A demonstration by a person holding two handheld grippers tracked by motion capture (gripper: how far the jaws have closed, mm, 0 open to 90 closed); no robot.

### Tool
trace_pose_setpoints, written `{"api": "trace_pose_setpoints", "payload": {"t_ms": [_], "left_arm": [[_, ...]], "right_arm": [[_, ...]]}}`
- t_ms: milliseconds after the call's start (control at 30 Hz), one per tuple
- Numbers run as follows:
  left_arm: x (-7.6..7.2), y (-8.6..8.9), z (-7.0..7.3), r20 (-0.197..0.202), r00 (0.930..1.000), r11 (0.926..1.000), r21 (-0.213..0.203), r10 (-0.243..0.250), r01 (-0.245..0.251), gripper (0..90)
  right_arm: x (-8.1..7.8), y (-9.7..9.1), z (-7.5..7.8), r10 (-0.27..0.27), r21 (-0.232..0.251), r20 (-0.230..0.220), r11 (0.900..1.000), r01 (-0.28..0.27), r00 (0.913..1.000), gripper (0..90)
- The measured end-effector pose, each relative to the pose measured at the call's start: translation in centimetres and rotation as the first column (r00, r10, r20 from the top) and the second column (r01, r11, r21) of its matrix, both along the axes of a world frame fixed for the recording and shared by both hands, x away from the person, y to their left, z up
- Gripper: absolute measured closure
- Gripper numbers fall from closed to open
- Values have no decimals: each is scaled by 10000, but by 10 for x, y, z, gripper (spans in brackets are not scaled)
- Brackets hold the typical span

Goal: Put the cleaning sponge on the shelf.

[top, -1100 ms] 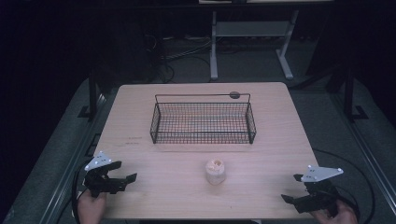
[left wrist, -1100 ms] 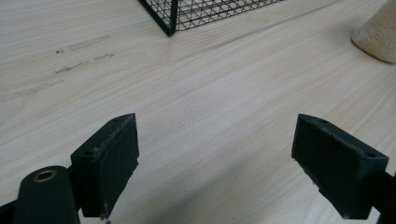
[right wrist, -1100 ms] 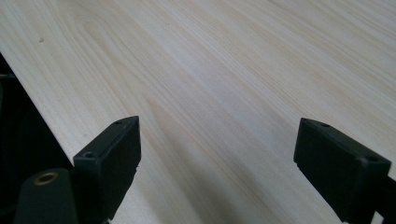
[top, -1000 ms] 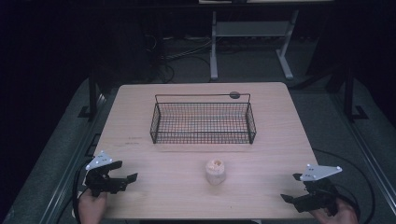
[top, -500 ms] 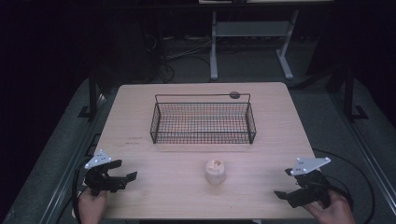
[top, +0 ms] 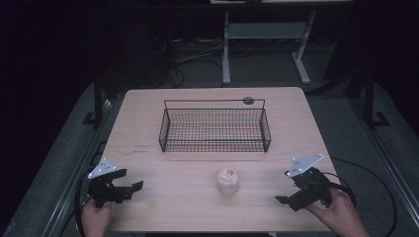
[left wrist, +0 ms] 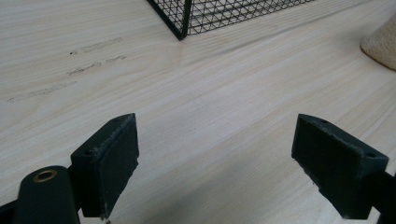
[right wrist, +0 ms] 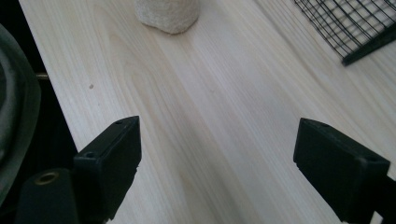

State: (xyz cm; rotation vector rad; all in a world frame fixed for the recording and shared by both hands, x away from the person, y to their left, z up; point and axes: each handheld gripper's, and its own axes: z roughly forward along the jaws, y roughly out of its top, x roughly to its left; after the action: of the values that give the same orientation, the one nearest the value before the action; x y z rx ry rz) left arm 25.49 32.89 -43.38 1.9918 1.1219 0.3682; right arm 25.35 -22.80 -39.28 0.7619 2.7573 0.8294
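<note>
A black wire basket (top: 215,143) stands open-topped on the far middle of the light wooden table (top: 163,207). A small cream, rough-textured lump (top: 228,180) sits in front of it, near the table's front. My left gripper (top: 132,178) rests low at the front left, open, its jaws wide apart over bare wood. My right gripper (top: 283,187) is at the front right, also open and holding nothing. The left gripper view (left wrist: 219,163) shows the basket's corner (left wrist: 187,18) ahead and the lump (left wrist: 380,44) at far right. The right gripper view (right wrist: 215,163) shows the lump (right wrist: 168,14) ahead and the basket (right wrist: 364,28) at right.
A small dark disc (top: 248,100) lies on the table just behind the basket's rear rim. Faint marks (top: 141,148) show on the wood left of the basket. A white metal stand (top: 262,29) and cables sit on the dark floor beyond the table.
My right gripper has moved left and a little away from the table's front edge, towards the cream lump. The left gripper has hardly shifted.
</note>
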Motion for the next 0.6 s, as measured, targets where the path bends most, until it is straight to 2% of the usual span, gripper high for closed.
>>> {"api": "trace_pose_setpoints", "payload": {"t_ms": [167, 333, 600], "left_arm": [[1, 2, -1, -15, 10000, 10000, 58, 56, -56, 137], [1, 6, 0, 13, 9999, 9999, 45, 124, -124, 136], [1, 5, -1, -19, 9999, 9999, 42, 147, -147, 137]], "right_arm": [[6, 11, 4, 306, -148, -15, 9994, -307, 9995, 147], [13, 26, 5, 633, -366, -272, 9973, -642, 9976, 147], [22, 46, 10, 1119, -491, -244, 9924, -1130, 9934, 147]]}}
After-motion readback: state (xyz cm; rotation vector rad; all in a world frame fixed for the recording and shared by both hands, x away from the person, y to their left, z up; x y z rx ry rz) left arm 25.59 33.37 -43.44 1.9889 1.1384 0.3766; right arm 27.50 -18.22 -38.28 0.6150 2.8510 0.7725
